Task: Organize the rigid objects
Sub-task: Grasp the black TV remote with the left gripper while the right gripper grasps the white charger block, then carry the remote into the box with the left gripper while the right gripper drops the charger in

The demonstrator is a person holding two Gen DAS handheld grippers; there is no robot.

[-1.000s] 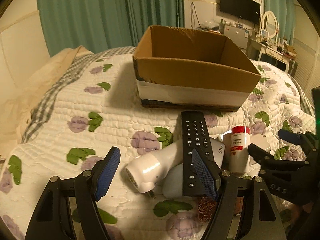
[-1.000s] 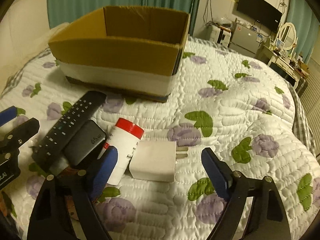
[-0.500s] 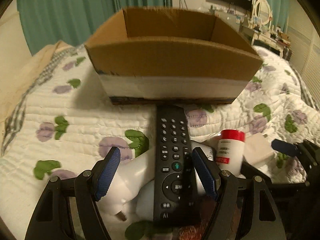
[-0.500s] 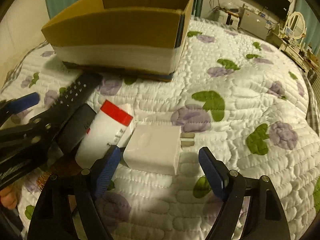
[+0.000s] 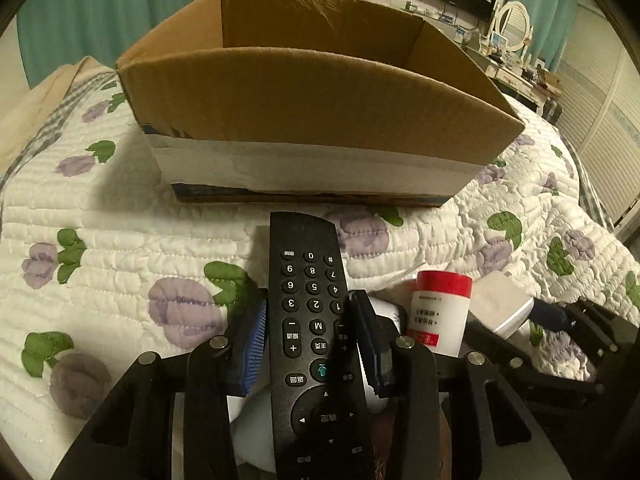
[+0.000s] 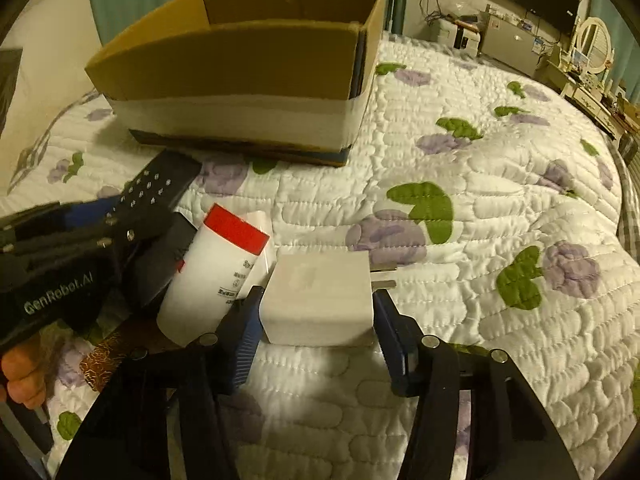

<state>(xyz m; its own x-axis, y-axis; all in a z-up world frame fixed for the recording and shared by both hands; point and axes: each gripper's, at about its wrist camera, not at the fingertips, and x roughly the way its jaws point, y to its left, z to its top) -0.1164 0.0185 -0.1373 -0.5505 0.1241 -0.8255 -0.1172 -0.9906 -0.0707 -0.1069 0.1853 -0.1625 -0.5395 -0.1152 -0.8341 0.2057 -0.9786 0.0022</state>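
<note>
— Black remote [image 5: 310,344] first: where does it lie from the left gripper [image 5: 312,346]?

— Right between its pads. Its long axis runs straight away from the gripper toward the cardboard box [image 5: 316,120], number-key end nearest the box, and that end stops just short of the box's front wall. The blue pads press against both long edges, so the left gripper is clamped on the remote.

— And the right side?

— The right gripper [image 6: 316,334] has its pads against the two flanks of the white charger [image 6: 318,300], whose prongs point away from the remote side, across the quilt [image 6: 480,280]. That looks like a grip too. The charger lies near the box's front right corner [image 6: 256,76], well short of the wall.

— Which hand is nearer the box?

— The left, I'd judge, since the remote's tip nearly reaches the wall. A lift and a forward carry along that axis should clear the rim.

— Anything beside them?

— A white bottle with a red cap [image 6: 218,276] leans between remote and charger, touching or nearly touching the charger's side.

— What differs from half a second back?

— Both sets of jaws stood wide then, straddling their targets; now both have closed in. The box also looms larger in both views.
</note>
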